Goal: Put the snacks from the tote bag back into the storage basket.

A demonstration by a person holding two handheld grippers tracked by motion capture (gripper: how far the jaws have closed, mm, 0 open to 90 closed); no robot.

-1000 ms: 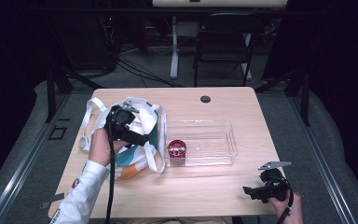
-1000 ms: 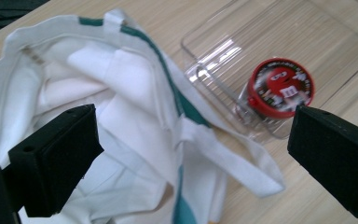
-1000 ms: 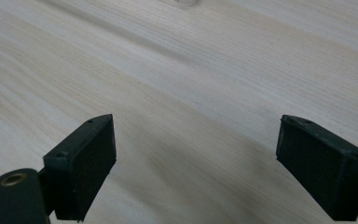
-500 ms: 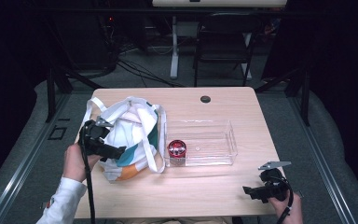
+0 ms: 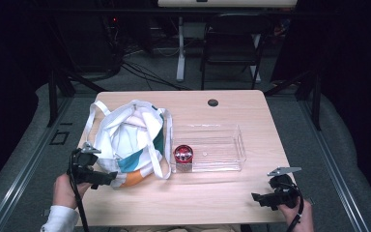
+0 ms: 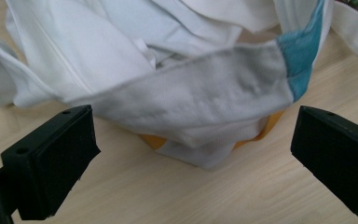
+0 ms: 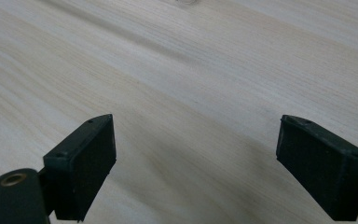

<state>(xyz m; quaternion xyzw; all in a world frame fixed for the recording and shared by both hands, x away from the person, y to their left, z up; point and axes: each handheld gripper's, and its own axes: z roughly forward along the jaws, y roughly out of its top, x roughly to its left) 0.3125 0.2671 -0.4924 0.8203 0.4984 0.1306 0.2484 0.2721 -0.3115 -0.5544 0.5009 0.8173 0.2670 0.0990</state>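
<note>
At the near left table edge, the left gripper [image 5: 107,178] (earlier over the tote bag [image 5: 130,140]) has drawn back, jaws just spread wider, gripping nothing. Near right, the right gripper [image 5: 257,198] stays put, spread wide.

High view looks down on the table [image 5: 222,193]; both gripper views sit close above it.

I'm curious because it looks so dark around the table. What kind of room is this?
Probably a lab or recording studio, not a home. A lone wooden table sits among dark curtains, loose cables trail across the grey floor, and a folding chair waits behind it.
</note>
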